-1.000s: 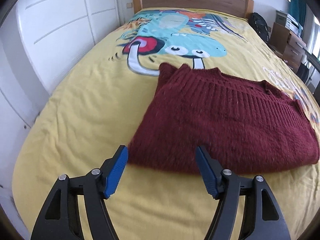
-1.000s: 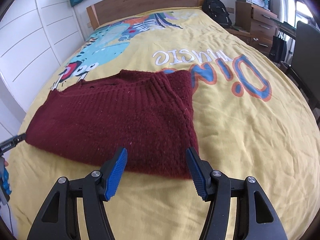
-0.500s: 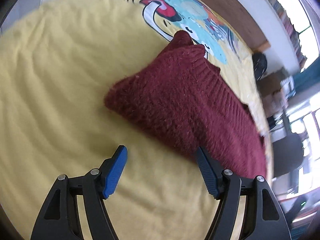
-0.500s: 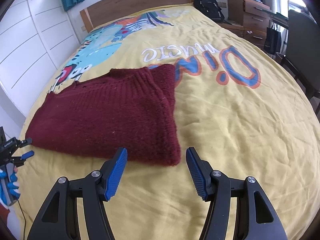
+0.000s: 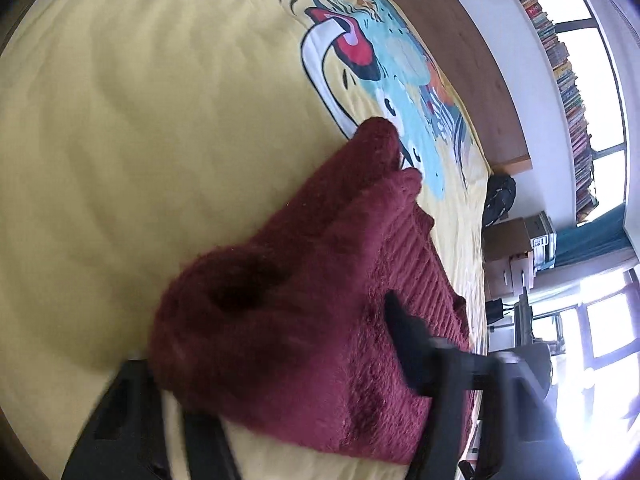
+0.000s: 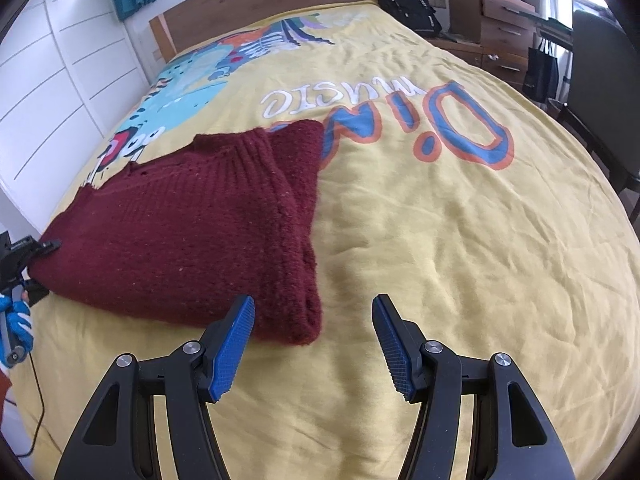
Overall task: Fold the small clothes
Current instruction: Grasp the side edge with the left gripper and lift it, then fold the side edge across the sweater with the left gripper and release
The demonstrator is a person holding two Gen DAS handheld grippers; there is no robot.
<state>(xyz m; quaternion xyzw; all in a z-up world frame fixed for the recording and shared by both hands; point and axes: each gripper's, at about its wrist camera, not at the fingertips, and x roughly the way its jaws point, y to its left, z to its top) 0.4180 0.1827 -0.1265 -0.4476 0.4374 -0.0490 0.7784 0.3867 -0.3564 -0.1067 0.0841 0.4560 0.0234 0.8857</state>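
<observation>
Left hand-held gripper (image 5: 280, 360) closing on maroon sweater (image 6: 192, 232) corner atop yellow bedspread (image 6: 440, 240); right hand-held gripper (image 6: 314, 340) released.

left hand-held gripper (image 5: 276, 364) blurred, sweater (image 5: 288, 320) hiding pads

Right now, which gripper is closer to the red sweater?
Left. The left gripper is closing on the maroon knit sweater's corner; the right gripper hangs open just short of the other corner.

From the foot of the bed (image 6: 460, 240), open yellow cover runs from twelve round to three o'clock, free for any pass. The folded maroon sweater (image 6: 192, 232) blocks ten to eleven o'clock. A backpack (image 6: 408, 4) and drawers (image 6: 492, 16) crowd the bedside at one o'clock.
</observation>
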